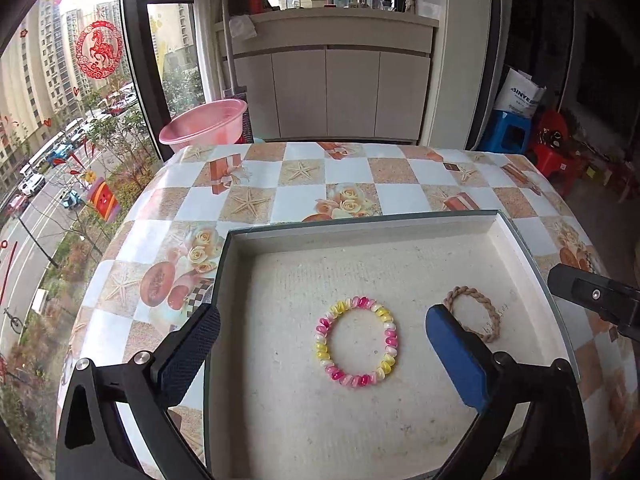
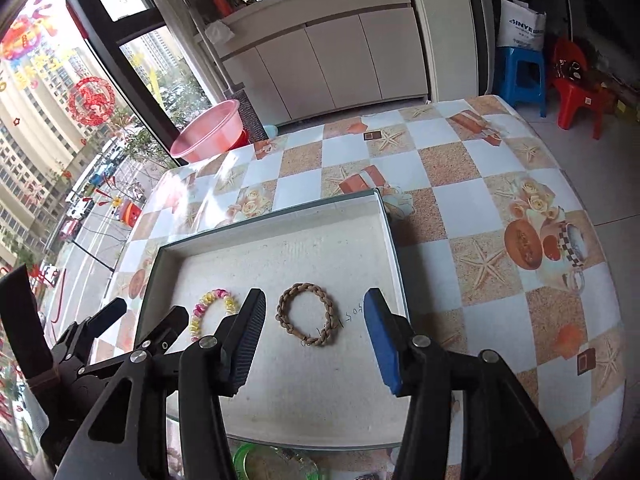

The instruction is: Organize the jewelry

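Observation:
A shallow white tray lies on the table and also shows in the right wrist view. In it lie a pink, yellow and white beaded bracelet and a brown braided bracelet. My left gripper is open and empty, its fingers either side of the beaded bracelet, above the tray. My right gripper is open and empty, its fingers either side of the braided bracelet. The left gripper shows at the left in the right wrist view.
The table has a checked oilcloth with starfish and flower prints. A green round thing lies at the tray's near edge. A pink basin stands beyond the table's far left corner. Plastic stools stand at the far right.

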`<state>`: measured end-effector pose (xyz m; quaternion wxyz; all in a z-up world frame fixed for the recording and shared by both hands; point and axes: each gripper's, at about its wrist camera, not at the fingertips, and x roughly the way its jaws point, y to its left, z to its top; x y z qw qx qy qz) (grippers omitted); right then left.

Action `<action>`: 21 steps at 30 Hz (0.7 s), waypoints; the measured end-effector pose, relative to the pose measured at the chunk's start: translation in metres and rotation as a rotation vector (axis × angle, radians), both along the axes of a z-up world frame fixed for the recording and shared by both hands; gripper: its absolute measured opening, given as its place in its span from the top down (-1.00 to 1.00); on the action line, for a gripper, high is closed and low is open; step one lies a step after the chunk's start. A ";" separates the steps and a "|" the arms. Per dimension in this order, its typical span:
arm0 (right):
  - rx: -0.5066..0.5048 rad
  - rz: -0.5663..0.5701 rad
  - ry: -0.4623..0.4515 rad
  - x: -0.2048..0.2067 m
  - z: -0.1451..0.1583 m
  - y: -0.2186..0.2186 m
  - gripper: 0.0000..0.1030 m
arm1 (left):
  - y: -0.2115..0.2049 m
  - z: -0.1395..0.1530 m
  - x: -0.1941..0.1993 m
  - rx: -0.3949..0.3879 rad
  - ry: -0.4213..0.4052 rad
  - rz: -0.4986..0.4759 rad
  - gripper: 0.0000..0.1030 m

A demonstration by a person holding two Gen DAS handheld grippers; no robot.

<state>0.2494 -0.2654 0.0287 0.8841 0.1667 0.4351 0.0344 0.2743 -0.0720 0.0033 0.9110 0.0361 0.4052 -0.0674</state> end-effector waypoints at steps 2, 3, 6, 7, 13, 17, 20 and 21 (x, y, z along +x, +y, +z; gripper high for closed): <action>-0.001 -0.001 0.003 -0.006 0.001 -0.002 -0.14 | 0.001 0.005 -0.003 -0.004 -0.004 -0.005 -1.00; -0.001 -0.003 0.005 -0.009 0.002 -0.002 -0.17 | 0.002 0.007 -0.006 0.001 -0.014 -0.002 -1.00; 0.018 -0.008 0.002 -0.022 0.004 -0.004 -0.58 | 0.007 0.016 -0.021 0.008 -0.052 -0.011 -1.00; 0.027 -0.010 -0.004 -0.027 0.006 -0.005 -0.68 | 0.010 0.020 -0.027 -0.001 -0.057 -0.024 -1.00; 0.057 0.006 -0.064 -0.070 0.020 -0.005 -0.93 | 0.039 0.032 -0.070 -0.063 -0.050 -0.042 -1.00; 0.034 0.018 -0.112 -0.101 0.028 -0.002 -1.00 | 0.059 0.030 -0.103 -0.047 -0.056 -0.020 -1.00; 0.035 0.020 -0.136 -0.125 0.030 0.001 -1.00 | 0.074 0.021 -0.123 -0.047 -0.036 -0.005 -1.00; 0.044 0.021 -0.134 -0.132 0.029 0.002 -1.00 | 0.078 0.018 -0.128 -0.040 -0.032 0.003 -1.00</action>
